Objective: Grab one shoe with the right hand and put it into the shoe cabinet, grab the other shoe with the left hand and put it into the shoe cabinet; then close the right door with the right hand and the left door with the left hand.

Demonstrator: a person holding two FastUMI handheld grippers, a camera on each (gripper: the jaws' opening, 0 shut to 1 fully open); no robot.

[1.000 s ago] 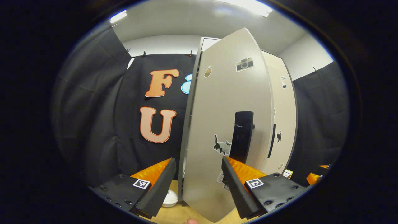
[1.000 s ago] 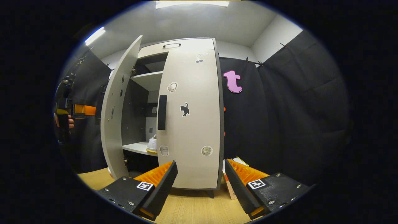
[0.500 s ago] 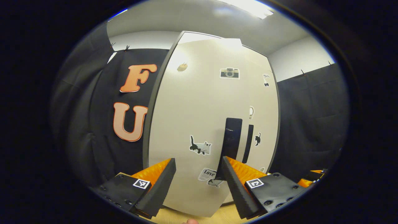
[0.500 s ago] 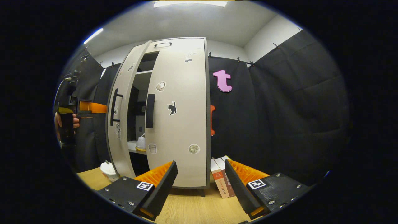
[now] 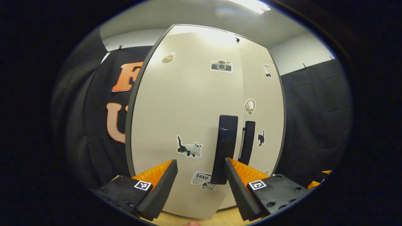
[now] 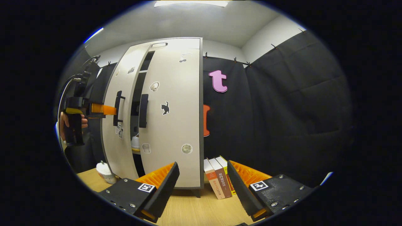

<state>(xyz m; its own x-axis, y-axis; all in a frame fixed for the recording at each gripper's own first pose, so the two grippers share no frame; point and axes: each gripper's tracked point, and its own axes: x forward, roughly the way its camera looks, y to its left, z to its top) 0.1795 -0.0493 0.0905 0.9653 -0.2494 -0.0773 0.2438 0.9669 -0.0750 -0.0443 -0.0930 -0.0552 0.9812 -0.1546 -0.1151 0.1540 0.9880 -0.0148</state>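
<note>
Pale left door has swung nearly shut; my left gripper pushes it, both tongs open, empty.

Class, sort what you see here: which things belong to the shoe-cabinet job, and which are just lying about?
Belongs to the job:
- shoe cabinet
- left door, nearly shut
- right door, shut
- shoe on the shelf inside
- left tongs, open, at the left door's handle

Just lying about:
- books beside the cabinet
- white cup on the floor
</note>
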